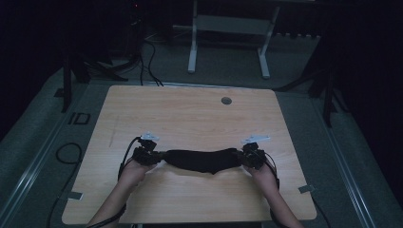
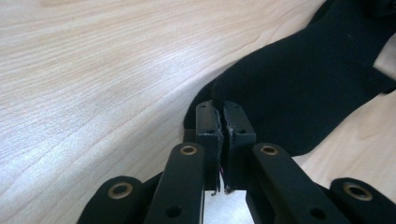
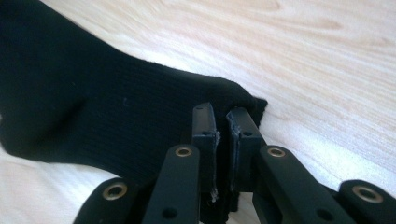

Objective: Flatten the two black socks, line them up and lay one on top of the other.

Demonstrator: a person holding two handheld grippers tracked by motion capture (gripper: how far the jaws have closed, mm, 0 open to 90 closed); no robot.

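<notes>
1. The black sock hangs stretched between both tools over the near-middle of the worktop, sagging a little in the centre, and that two-ended hold looks meant to pull it out flat and straight
2. The left hand-held gripper is pressed together on a fold of the sock's edge, the knit bunching up between its pads
3. The right hand-held gripper pinches the opposite end, a corner of ribbed cloth poking out past its tips
4. From the high view the dim light swallows detail: the dark cloth merges with both tools, so which end is cuff and which is toe is hard to call
5. Whether the sagging middle touches the wood or hangs just off it cannot be told
</notes>
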